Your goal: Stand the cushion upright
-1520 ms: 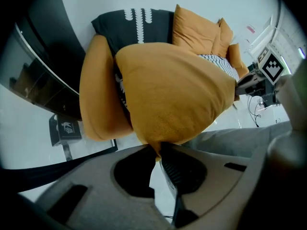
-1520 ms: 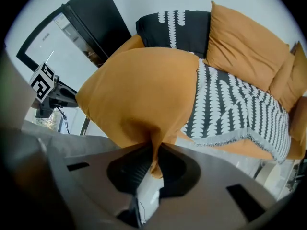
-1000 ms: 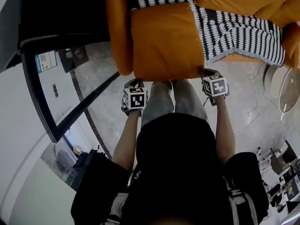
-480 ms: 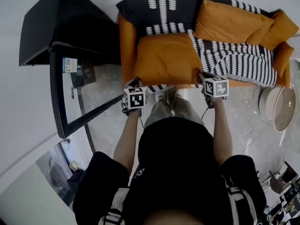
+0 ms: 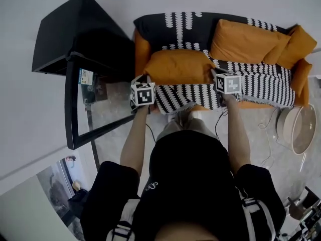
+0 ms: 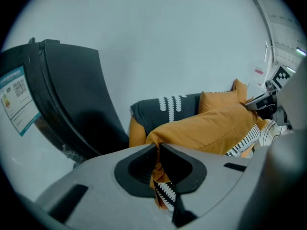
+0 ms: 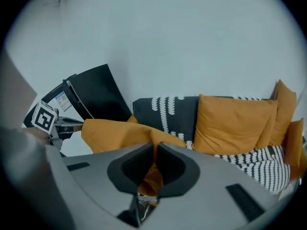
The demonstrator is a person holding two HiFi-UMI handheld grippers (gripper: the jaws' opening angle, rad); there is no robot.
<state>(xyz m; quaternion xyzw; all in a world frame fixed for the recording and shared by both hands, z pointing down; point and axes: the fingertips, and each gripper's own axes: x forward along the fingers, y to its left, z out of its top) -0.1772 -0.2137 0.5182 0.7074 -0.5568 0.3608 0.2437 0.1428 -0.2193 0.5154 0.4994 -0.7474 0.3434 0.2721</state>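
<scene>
An orange cushion (image 5: 176, 66) is lifted at its near edge above the sofa seat, tilted up towards the backrest. My left gripper (image 5: 142, 84) is shut on its left near corner, and the orange fabric is pinched between its pads (image 6: 157, 150). My right gripper (image 5: 216, 77) is shut on the right near corner, and cloth is caught in its jaws in the right gripper view (image 7: 154, 150). The cushion (image 6: 211, 128) stretches from one gripper to the other (image 7: 120, 133).
The sofa (image 5: 150, 26) carries a black-and-white patterned throw (image 5: 251, 84) and two more orange cushions (image 5: 248, 41) against the backrest and right arm. A black side table (image 5: 70, 44) with a glass panel stands to the left. A round pale stool (image 5: 298, 127) sits on the floor at right.
Both grippers have risen and moved away from me towards the sofa back, carrying the cushion's near edge. The cushion went from lying flat to tilted up, uncovering the striped throw beneath.
</scene>
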